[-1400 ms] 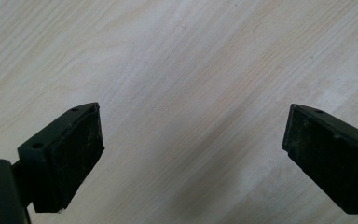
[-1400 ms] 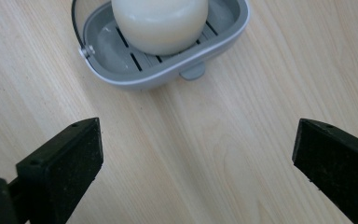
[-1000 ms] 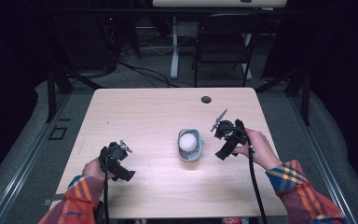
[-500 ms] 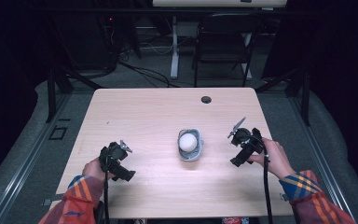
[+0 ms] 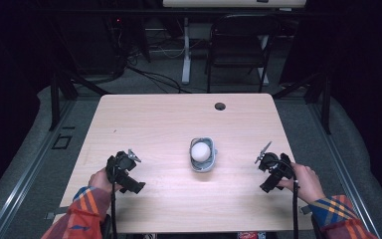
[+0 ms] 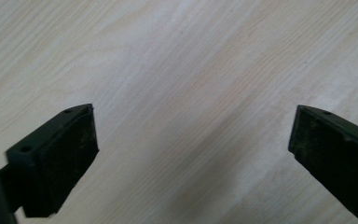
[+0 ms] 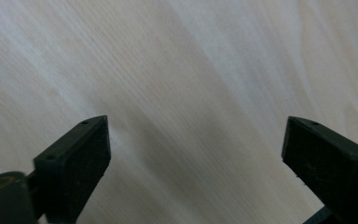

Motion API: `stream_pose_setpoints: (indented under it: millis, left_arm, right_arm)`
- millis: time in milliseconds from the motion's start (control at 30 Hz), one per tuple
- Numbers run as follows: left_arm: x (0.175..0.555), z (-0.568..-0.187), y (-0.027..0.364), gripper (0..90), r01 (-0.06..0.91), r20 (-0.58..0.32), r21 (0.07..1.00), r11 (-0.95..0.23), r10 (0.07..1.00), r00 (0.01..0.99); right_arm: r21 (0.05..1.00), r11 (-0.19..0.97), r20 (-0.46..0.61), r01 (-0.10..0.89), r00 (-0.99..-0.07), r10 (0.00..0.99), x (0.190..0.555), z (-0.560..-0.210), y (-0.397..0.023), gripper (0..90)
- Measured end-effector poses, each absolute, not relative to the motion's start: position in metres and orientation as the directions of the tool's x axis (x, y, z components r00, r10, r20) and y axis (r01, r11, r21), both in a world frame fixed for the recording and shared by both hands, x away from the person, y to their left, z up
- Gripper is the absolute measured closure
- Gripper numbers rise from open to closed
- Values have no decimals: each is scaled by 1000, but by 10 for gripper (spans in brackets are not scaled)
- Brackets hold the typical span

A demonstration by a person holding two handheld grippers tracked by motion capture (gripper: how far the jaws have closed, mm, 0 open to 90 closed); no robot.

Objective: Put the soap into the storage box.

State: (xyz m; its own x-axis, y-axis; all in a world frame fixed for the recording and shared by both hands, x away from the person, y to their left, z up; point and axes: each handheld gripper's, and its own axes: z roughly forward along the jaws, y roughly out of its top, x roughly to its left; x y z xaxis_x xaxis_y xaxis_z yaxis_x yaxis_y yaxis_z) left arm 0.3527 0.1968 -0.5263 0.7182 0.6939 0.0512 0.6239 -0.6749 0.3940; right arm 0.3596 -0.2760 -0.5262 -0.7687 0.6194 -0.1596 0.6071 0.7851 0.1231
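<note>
Nearest the front edge of the pale wood-grain table [image 5: 154, 124] – two forearms in orange-and-blue plaid sleeves [image 5: 82, 204] come in from below, each hand holding a black two-jaw gripper w/ a trailing cable. Left gripper [image 5: 128, 172] sits over the front-left part of the top; in the left gripper view its jaws stand wide apart w/ nothing but bare wood [image 6: 191, 107] between them. Right gripper [image 5: 270, 169] is over the front-right, near the table's right edge; in the right gripper view its jaws are likewise spread wide, only wood grain [image 7: 191, 93] between them, nothing gripped.

Farther in, abt mid-table between the two grippers and well apart from both – a small grey rounded bowl [image 5: 202, 163] w/ a white ball [image 5: 200, 151] resting inside it.

Toward the far edge, a small dark round grommet hole [image 5: 220, 106] in the tabletop. Beyond the table, on grey floor: a black folding chair [image 5: 238, 47], a white desk leg [image 5: 185, 50] and loose dark cables [image 5: 149, 74].
</note>
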Motion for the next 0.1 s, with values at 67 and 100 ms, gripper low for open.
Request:
stream_pose_setpoints:
  millis: [67, 100]
  left_arm:
    - [354, -525, 199, 0, 623, 19, 421, -659, 693, 720]
    - [354, -524, 200, 0, 625, 5, 431, -651, 694, 720]
  right_arm:
    - [111, 788, -149, 606, -773, 616, 362, -530, -276, 113]
    - [105, 788, -154, 606, -773, 615, 362, -530, -276, 124]
